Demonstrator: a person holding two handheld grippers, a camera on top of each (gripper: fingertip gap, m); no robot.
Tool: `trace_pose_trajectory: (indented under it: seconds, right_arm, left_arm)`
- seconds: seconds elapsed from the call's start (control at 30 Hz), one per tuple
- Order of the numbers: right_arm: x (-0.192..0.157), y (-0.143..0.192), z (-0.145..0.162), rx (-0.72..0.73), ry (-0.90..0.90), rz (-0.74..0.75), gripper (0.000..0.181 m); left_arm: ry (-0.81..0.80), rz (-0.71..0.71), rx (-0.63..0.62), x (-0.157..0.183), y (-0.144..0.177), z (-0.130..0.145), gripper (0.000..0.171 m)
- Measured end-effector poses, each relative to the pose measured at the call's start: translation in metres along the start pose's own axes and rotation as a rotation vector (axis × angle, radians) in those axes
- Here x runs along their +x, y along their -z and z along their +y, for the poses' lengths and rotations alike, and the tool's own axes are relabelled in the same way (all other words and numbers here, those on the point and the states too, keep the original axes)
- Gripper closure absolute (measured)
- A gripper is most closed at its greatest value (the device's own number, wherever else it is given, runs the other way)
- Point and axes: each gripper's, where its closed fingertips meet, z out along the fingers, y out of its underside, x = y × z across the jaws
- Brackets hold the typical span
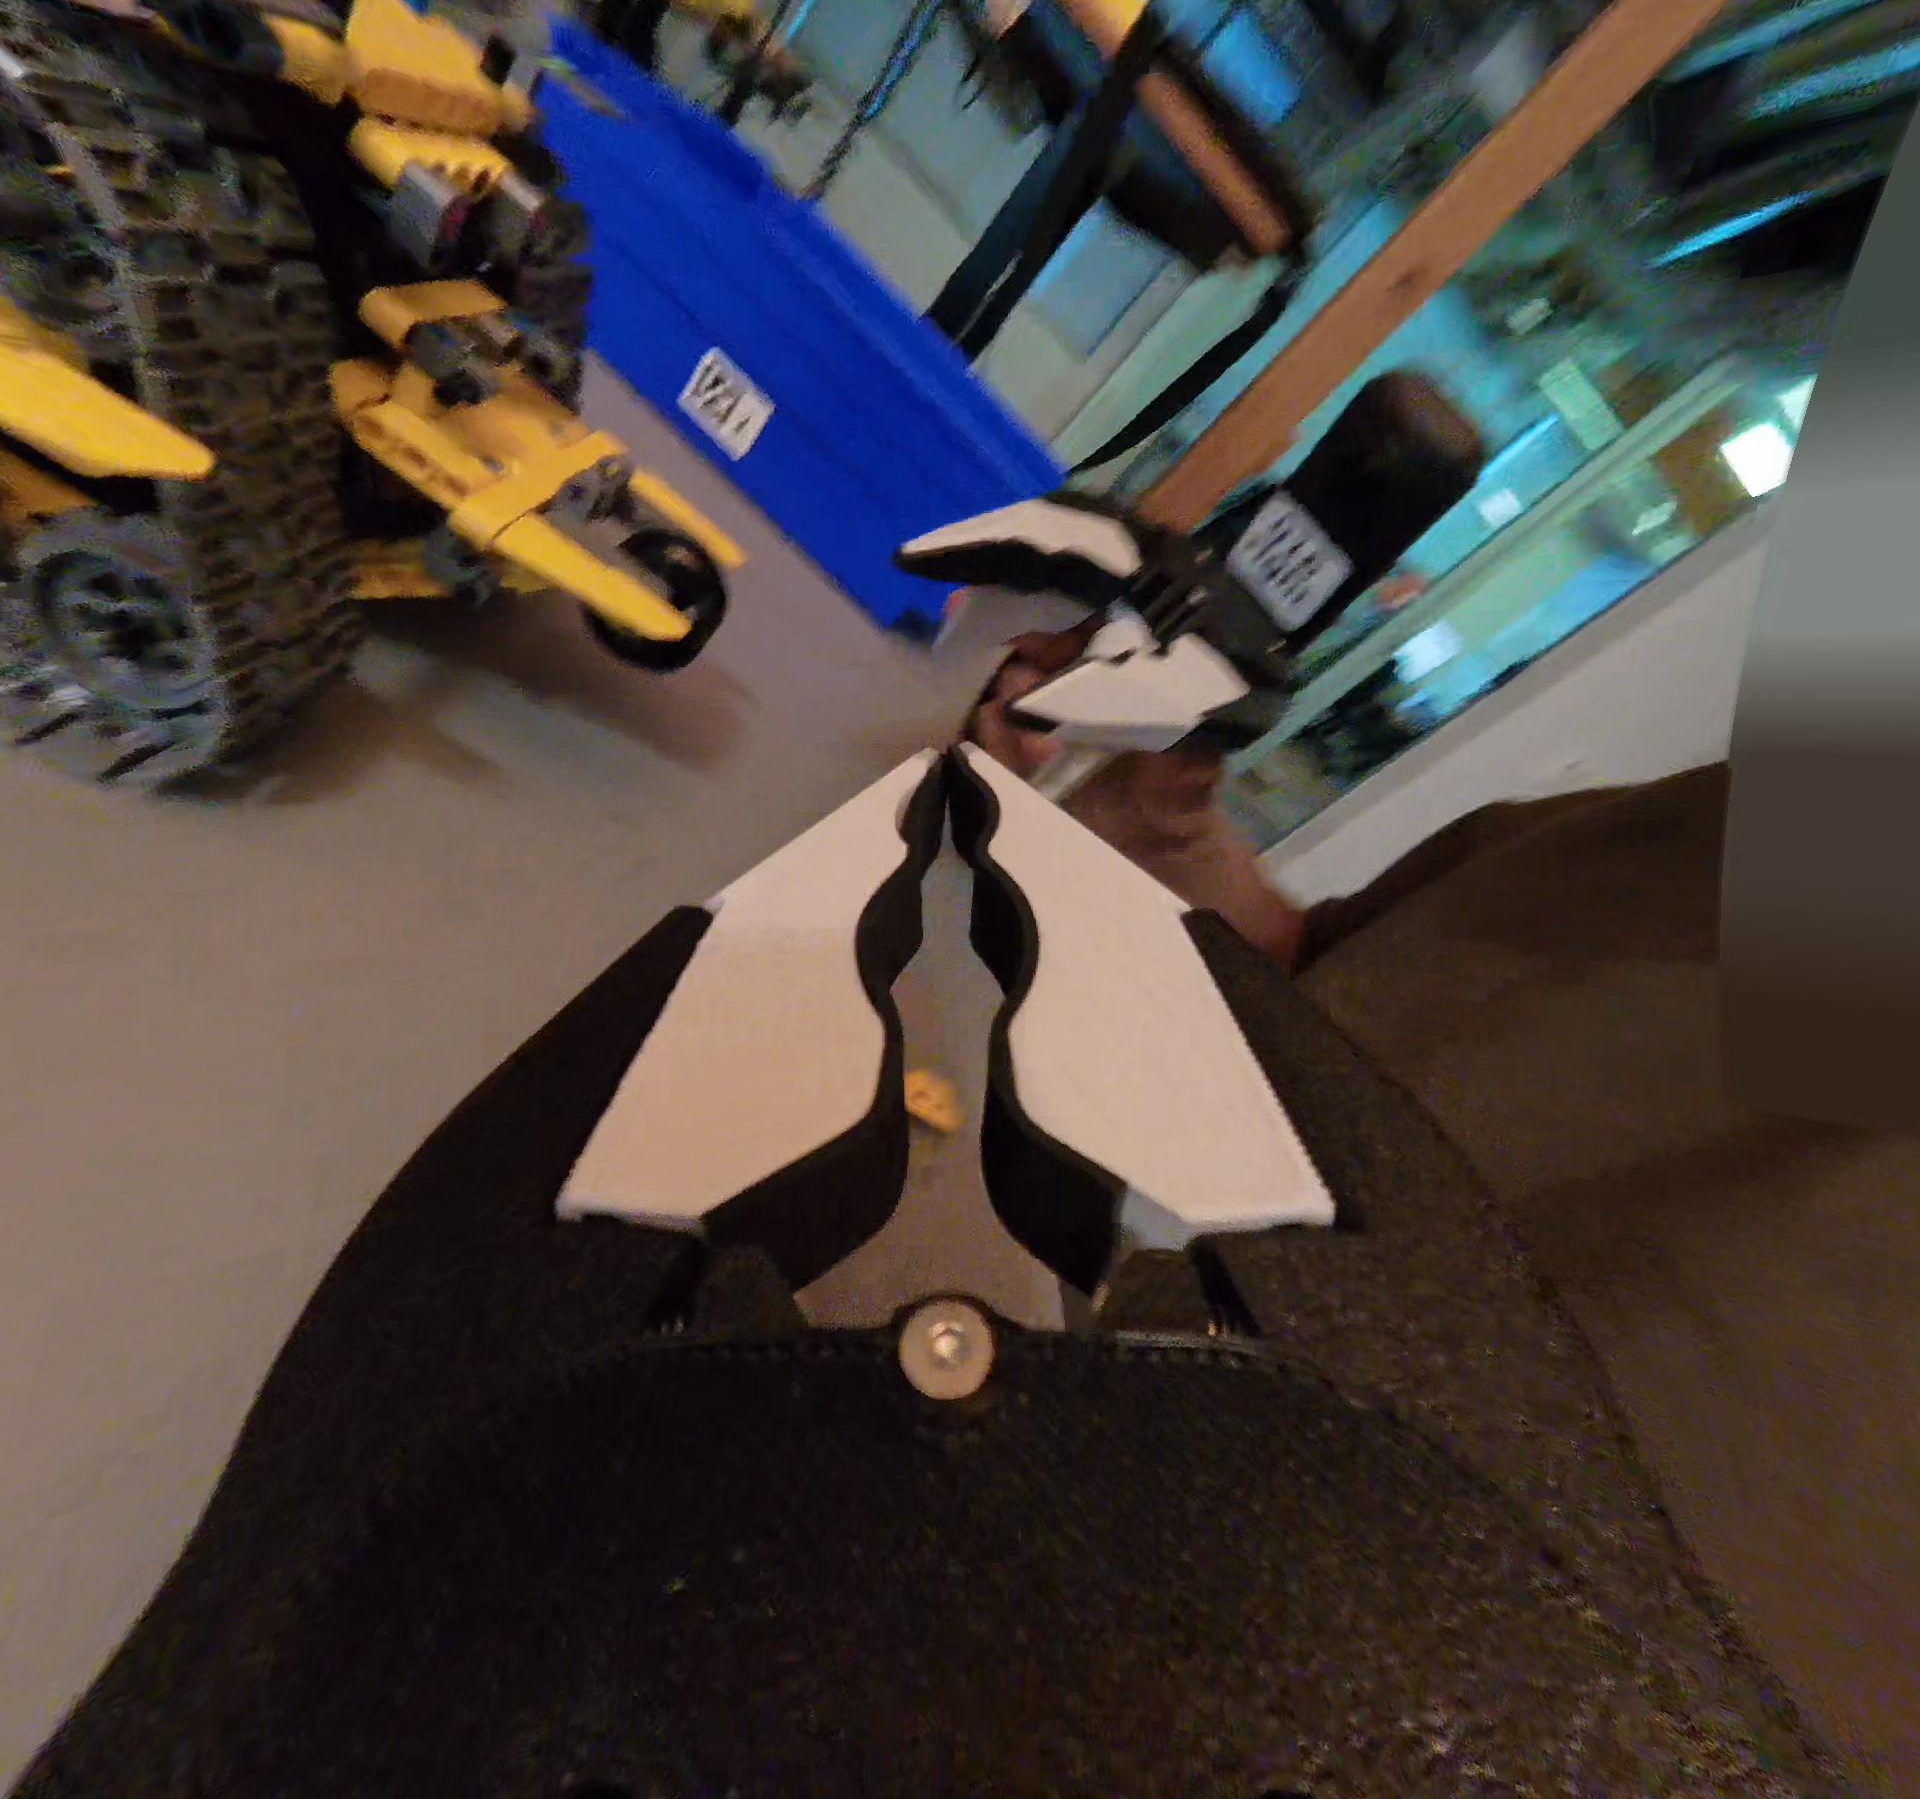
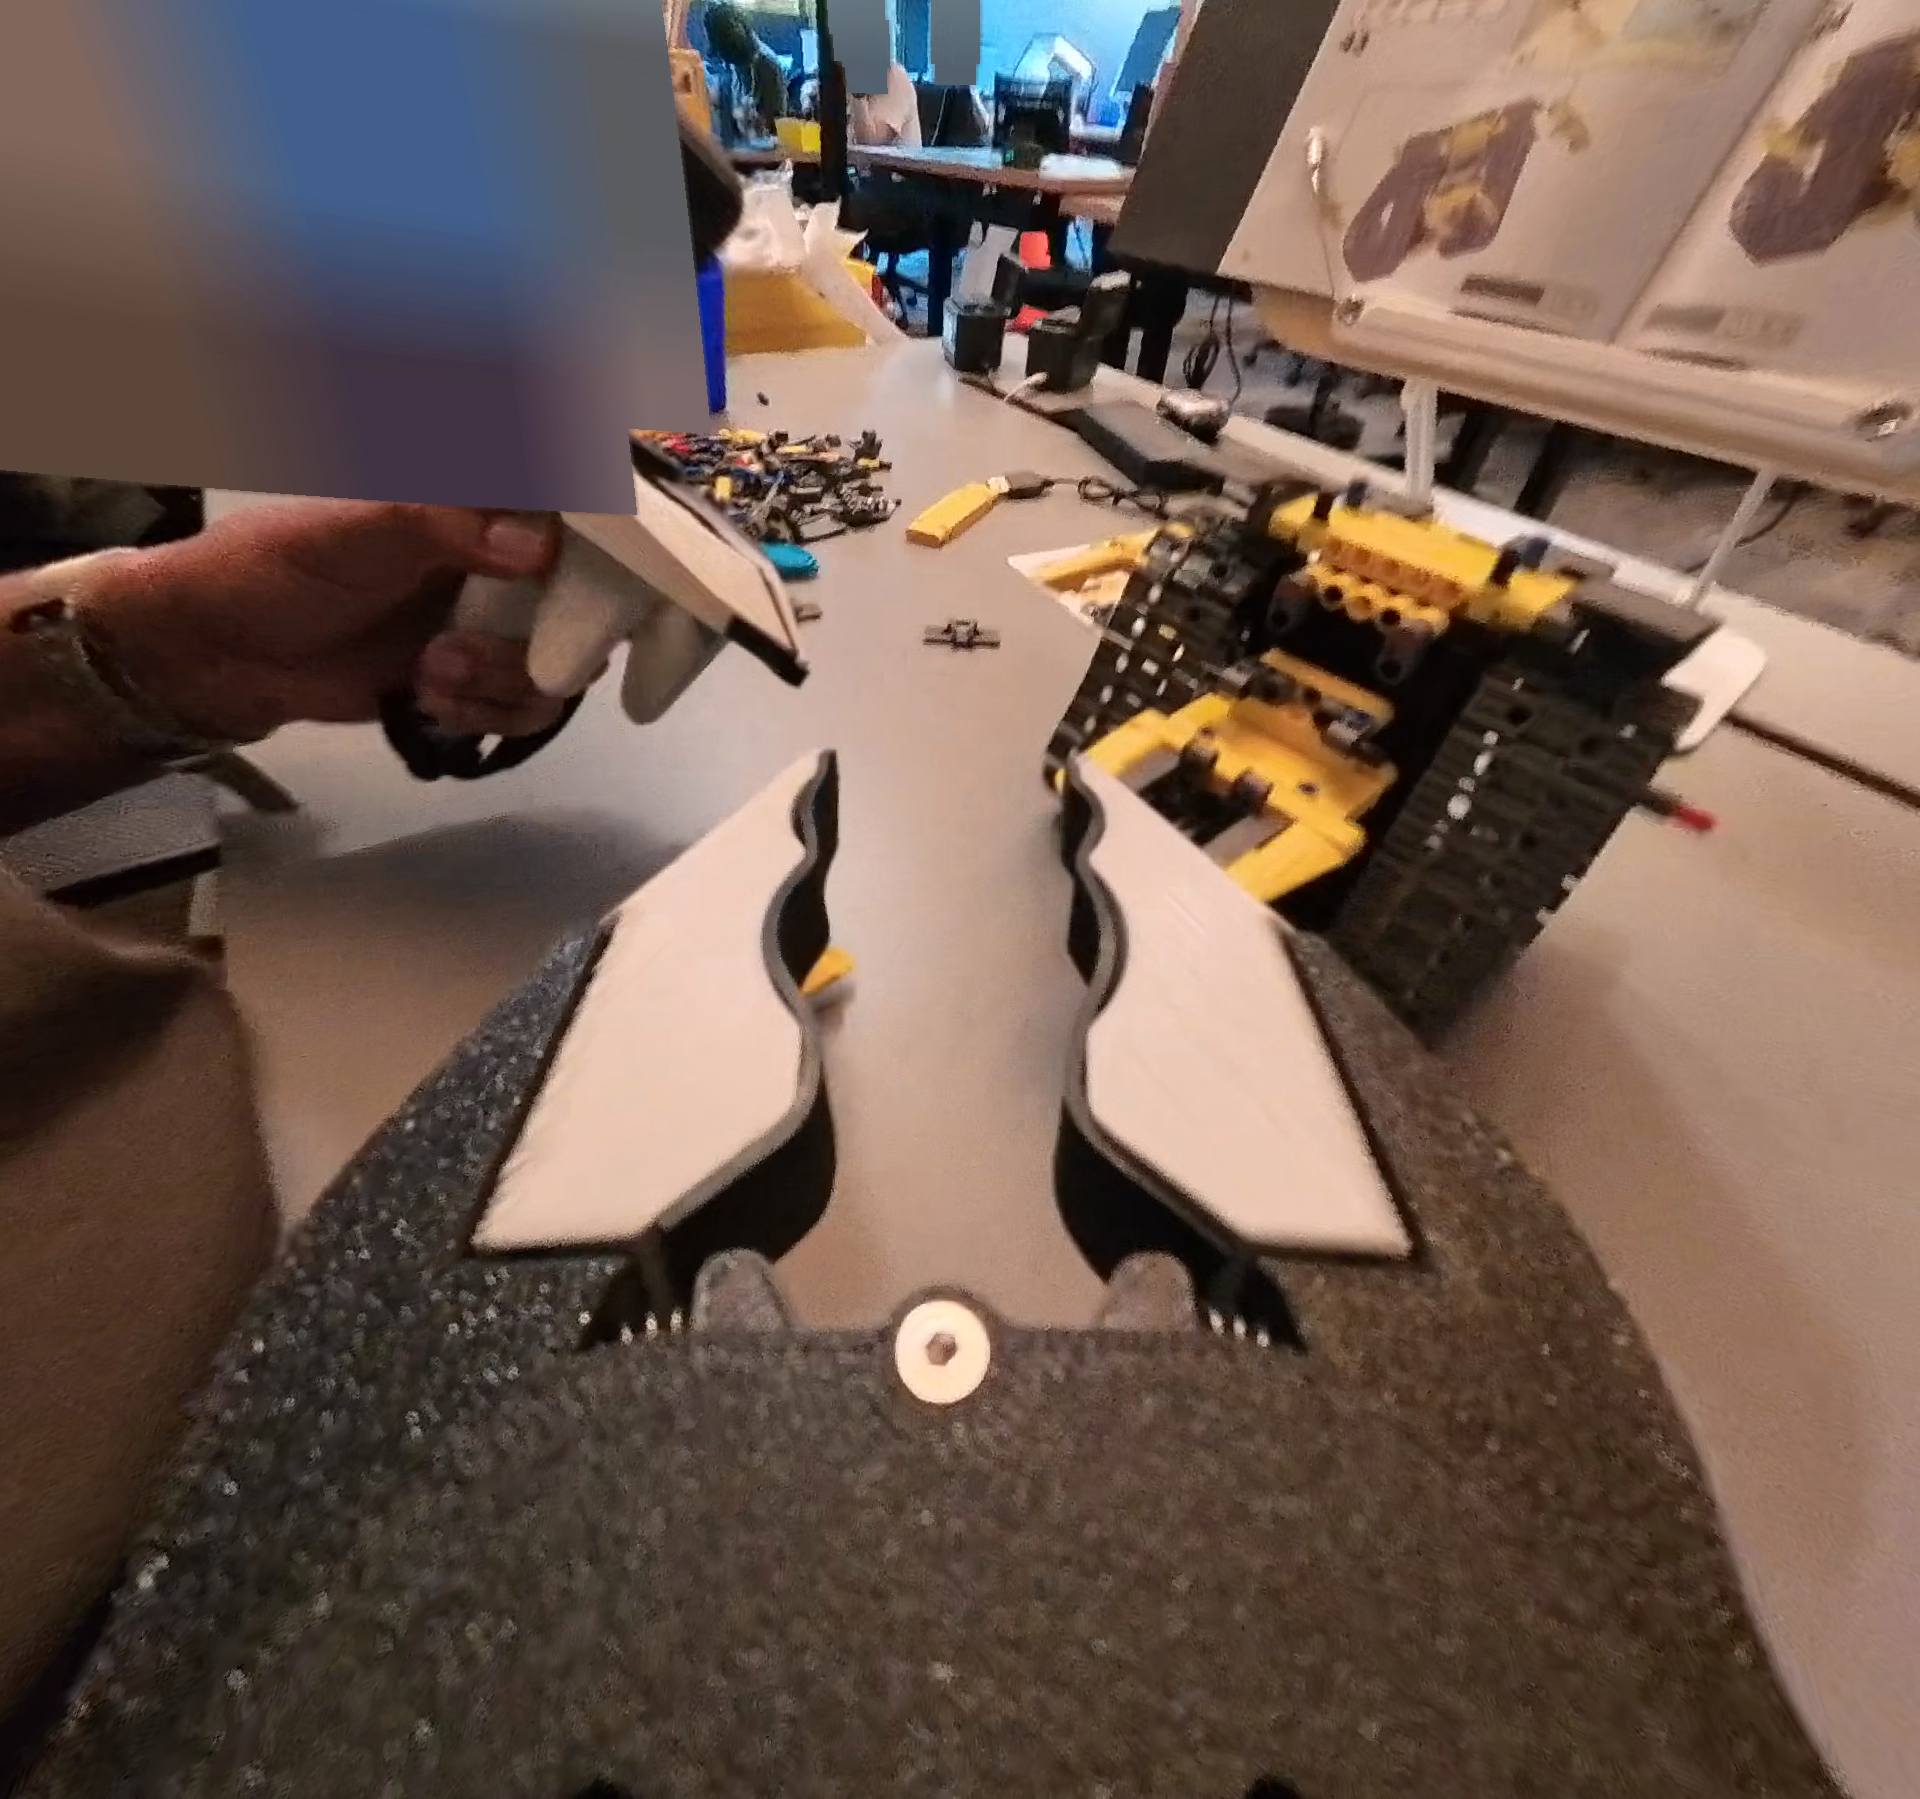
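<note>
The left gripper [image 1: 948, 762] hangs above the grey table [image 1: 260, 970] with its white fingers pressed together at the tips and nothing between them, a small yellow brick piece [image 1: 932, 1100] lying on the table below the gap nearer its base. The right gripper [image 2: 948, 783] has its fingers spread wide and empty, just beside the near left corner of the yellow and black tracked brick vehicle [image 2: 1382, 741], which stands at the right of the table. Farther off lie a heap of loose brick parts [image 2: 779, 476] and, at far right, an open instruction booklet [image 2: 1579, 149] on a stand.
</note>
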Motion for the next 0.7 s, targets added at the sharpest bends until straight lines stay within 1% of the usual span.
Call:
trace_pose_trajectory:
  seconds: [0.07,0.17,0.27,0.33,0.37,0.5,0.57,0.63,0.67,0.7]
  right_arm:
    - [-0.002,0.010,0.011,-0.049,-0.047,0.006,0.141]
    - [-0.015,0.021,0.034,-0.165,-0.113,-0.033,0.151]
    - [-0.042,0.015,0.053,-0.266,-0.218,-0.088,0.156]
    - [-0.065,0.004,0.065,-0.338,-0.284,-0.127,0.158]
    - [-0.071,-0.001,0.071,-0.377,-0.288,-0.115,0.156]
    - [-0.071,-0.013,0.077,-0.435,-0.172,0.015,0.151]
    - [-0.072,-0.016,0.090,-0.514,-0.132,0.044,0.141]
    - [-0.070,-0.017,0.104,-0.595,-0.093,0.073,0.137]
    - [-0.069,-0.018,0.105,-0.604,-0.067,0.084,0.141]
    - [-0.068,-0.019,0.104,-0.604,-0.042,0.095,0.154]
  left_arm:
    - [-0.091,-0.117,-0.083,-0.007,0.002,0.016,0.171]
    - [-0.166,-0.225,-0.203,-0.011,0.004,0.043,0.171]
    - [-0.209,-0.309,-0.246,-0.019,0.006,0.060,0.164]
    - [-0.225,-0.350,-0.255,-0.023,0.009,0.064,0.159]
    - [-0.227,-0.359,-0.252,-0.023,0.011,0.064,0.158]
    - [-0.233,-0.346,-0.199,-0.014,0.013,0.059,0.153]
    - [-0.238,-0.342,-0.184,-0.012,0.013,0.059,0.150]
    - [-0.244,-0.338,-0.183,-0.011,0.012,0.061,0.148]
    - [-0.247,-0.333,-0.180,-0.011,0.012,0.062,0.146]
    - [-0.249,-0.326,-0.175,-0.010,0.012,0.062,0.145]
